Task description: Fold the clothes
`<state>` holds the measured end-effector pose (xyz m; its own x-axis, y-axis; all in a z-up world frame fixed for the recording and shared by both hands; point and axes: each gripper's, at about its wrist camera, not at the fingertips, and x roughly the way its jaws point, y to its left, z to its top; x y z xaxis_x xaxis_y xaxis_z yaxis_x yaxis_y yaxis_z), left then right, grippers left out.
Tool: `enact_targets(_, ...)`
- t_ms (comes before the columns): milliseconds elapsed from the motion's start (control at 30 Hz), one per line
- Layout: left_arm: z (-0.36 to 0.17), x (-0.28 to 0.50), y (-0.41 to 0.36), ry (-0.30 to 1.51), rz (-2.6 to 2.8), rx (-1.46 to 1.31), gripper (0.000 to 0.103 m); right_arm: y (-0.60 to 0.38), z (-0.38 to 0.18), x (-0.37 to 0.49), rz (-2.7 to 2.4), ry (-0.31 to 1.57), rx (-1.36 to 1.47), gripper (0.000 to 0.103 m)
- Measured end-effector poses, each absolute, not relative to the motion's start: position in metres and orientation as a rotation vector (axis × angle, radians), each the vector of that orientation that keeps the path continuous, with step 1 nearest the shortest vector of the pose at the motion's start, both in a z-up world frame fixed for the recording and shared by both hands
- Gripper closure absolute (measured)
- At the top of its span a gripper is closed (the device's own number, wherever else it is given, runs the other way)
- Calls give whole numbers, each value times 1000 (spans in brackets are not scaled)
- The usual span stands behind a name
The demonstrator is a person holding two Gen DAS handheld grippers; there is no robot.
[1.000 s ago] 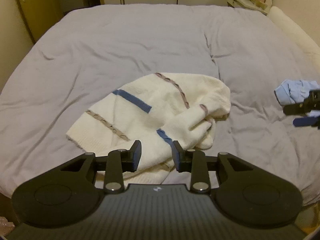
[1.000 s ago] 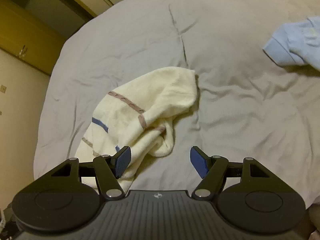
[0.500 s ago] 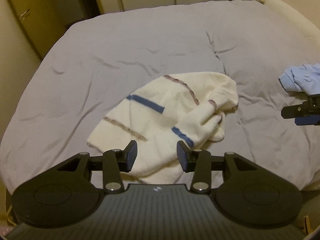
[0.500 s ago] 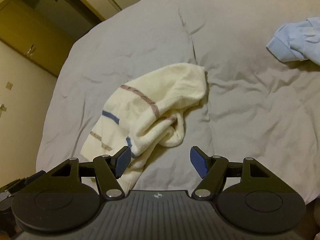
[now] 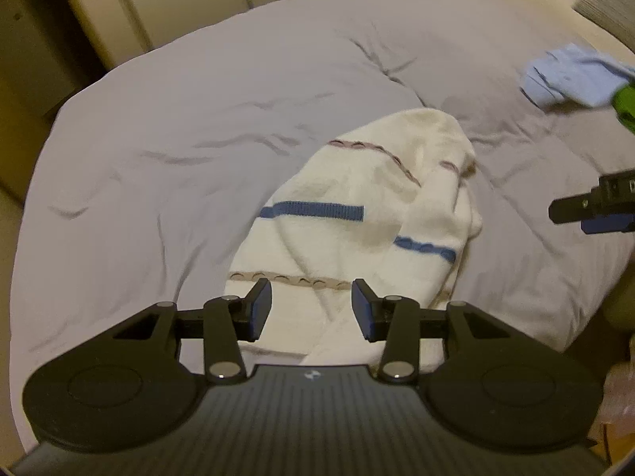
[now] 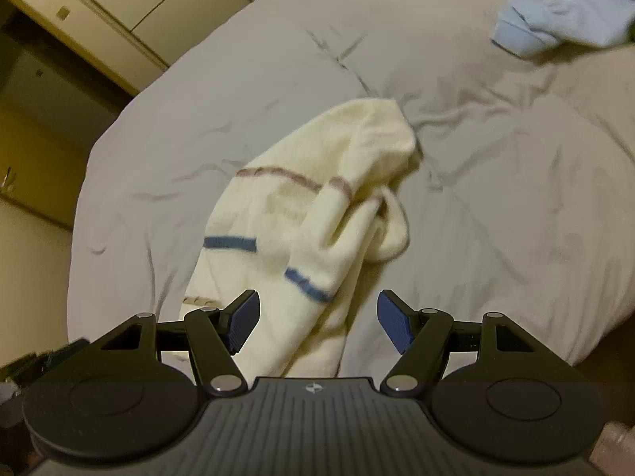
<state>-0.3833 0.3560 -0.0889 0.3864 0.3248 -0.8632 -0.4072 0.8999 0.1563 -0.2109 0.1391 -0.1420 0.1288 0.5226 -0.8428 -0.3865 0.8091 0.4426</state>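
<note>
Left hand-held gripper, jaws just widened and empty, hovers over the near hem of the cream striped sweater. Right hand-held gripper stands released beside that hem. Sweater lies crumpled mid-bed, unfolded; the light-blue garment beyond it awaits folding.
</note>
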Motion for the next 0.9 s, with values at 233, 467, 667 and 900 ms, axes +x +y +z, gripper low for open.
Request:
enact_targets(233, -112, -396, 364, 1146, 359, -68, 61, 140, -156, -258, 560, 1334, 116, 34)
enact_targets(467, -131, -401, 362, 1204, 306, -61, 61, 135, -168, -279, 492, 1374, 86, 34)
enact_targets(667, -146, -404, 370, 1225, 288, -61, 60, 132, -178, -288, 454, 1381, 76, 34)
enact_targets(900, -165, -412, 391, 1238, 298, -101, 60, 138, -189, -294, 471, 1296, 63, 34)
